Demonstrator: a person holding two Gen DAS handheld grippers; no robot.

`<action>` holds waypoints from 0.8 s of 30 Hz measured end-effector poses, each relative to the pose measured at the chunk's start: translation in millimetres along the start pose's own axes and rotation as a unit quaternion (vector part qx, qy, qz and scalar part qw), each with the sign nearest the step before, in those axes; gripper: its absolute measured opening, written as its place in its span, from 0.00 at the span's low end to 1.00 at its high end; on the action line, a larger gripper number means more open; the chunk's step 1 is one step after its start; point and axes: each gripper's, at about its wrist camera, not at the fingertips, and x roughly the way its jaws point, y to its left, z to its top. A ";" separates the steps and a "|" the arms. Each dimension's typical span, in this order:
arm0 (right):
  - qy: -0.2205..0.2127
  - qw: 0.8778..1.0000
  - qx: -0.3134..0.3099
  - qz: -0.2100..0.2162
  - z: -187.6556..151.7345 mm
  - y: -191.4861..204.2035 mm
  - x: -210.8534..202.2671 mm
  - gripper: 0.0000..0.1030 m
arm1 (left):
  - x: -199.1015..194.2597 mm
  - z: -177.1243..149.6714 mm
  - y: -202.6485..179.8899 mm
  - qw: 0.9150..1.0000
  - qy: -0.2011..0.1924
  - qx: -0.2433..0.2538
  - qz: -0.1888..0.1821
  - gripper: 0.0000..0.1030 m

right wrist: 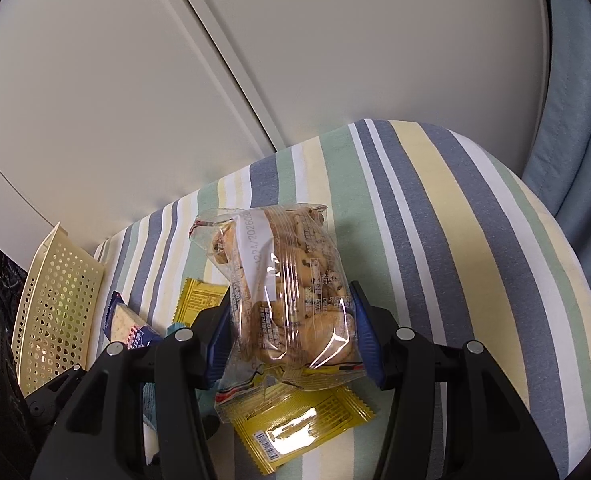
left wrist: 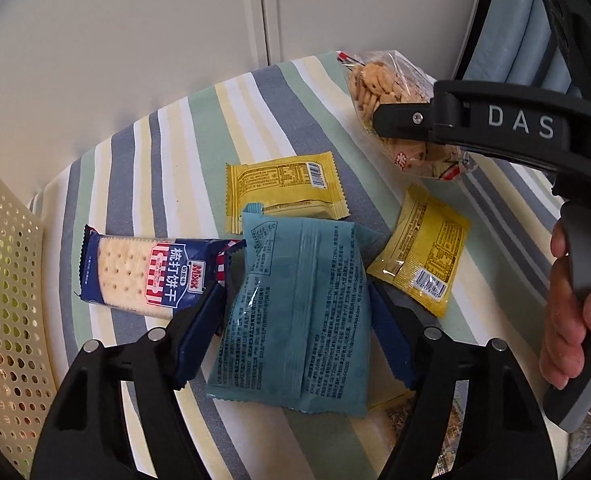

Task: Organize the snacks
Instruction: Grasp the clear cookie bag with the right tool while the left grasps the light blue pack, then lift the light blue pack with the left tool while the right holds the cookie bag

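Left gripper (left wrist: pixel 295 312) clamped on teal pack (left wrist: pixel 295 312), right gripper (right wrist: pixel 291 340) on cookie bag (right wrist: pixel 279 280), basket (left wrist: pixel 3 280) far left

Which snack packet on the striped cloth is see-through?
The clear biscuit bag, between the right claw's fingers; its round biscuits show through, while the teal, navy and yellow packets are opaque.

Tablecloth (left wrist: pixel 175 148): woven cloth, matt, striped.
Teal packet (left wrist: pixel 295 312): plastic film, semi-gloss, creased.
Clear cookie bag (right wrist: pixel 291 292): transparent plastic, glossy, wrinkled.
Yellow packet (right wrist: pixel 295 432) at 6 o'clock of the bag: shiny foil-like film.
Basket (left wrist: pixel 3 280): perforated cream plastic, matt.
Left gripper (left wrist: pixel 295 320): black matt plastic, ribbed blue pads, metal pins.
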 end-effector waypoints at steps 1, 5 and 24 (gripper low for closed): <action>0.000 1.000 -0.002 -0.001 0.0 0.4 -0.2 0.52 | -0.7 0.0 -0.7 1.000 -0.001 0.000 -0.001 0.69; -0.005 1.000 -0.004 0.001 -0.1 4.0 0.9 0.52 | -5.5 1.4 -7.6 1.000 -0.011 -0.007 -0.008 0.58; -0.022 1.000 0.008 -0.004 0.7 0.7 -3.5 0.52 | -89.2 -21.9 35.9 0.976 -0.109 -0.111 -0.153 0.54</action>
